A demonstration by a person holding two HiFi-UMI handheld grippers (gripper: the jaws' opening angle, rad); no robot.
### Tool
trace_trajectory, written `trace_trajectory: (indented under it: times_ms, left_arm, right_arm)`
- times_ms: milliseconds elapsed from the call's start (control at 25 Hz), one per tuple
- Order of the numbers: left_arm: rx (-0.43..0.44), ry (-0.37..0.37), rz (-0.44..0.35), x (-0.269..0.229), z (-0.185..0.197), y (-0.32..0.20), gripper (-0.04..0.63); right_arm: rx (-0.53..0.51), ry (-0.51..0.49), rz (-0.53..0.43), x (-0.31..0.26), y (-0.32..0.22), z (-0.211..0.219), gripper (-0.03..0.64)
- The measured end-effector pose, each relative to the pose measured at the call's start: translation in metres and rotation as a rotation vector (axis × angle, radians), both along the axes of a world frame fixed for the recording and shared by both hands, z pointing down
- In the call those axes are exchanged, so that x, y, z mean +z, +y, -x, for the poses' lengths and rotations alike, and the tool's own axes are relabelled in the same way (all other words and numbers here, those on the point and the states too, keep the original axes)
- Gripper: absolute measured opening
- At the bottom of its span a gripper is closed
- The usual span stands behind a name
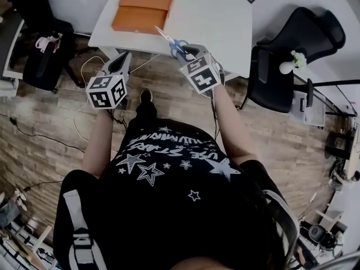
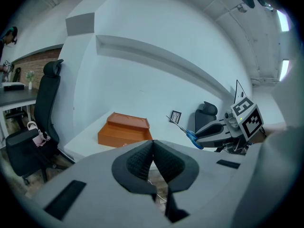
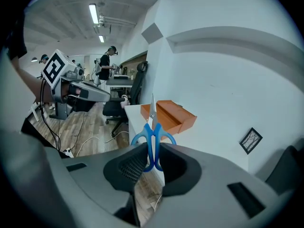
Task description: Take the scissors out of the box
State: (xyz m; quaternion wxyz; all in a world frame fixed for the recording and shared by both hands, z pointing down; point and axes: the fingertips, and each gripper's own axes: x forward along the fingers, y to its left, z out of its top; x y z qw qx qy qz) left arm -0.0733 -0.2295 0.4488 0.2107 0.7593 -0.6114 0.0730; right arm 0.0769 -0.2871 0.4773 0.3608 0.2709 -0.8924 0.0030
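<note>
Blue-handled scissors are clamped by their handles in the right gripper's partly closed jaws, with the blades pointing ahead toward the orange box on the white table beyond; off to its left, the left gripper has its jaws pressed together, empty

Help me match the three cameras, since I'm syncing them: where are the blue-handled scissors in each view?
Head view: scissors upper centre, held in the right gripper.
Left gripper view: scissors right of centre, blades pointing up-left.
Right gripper view: scissors dead centre, handles between the jaws, blades up.
Shared landmark: the orange box, up-left, left and just behind the scissors respectively.
</note>
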Motion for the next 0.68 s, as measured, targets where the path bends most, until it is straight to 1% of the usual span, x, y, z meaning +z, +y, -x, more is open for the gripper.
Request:
trace_trajectory:
  times_ms: [280, 520, 680]
  left_arm:
    - [0.003, 0.005, 0.017, 0.010, -0.033, 0.040, 0.017]
    - [0.004, 0.001, 0.035, 0.023, -0.048, 0.087, 0.017]
    - [0.004, 0.001, 0.046, 0.025, -0.067, 0.110, 0.017]
  right_arm:
    - [0.015, 0.007, 0.014, 0.010, 0.044, -0.044, 0.103]
    - [0.028, 0.010, 0.034, 0.024, 0.086, -0.065, 0.103]
    - [0.025, 0.005, 0.042, 0.026, 0.109, -0.084, 0.103]
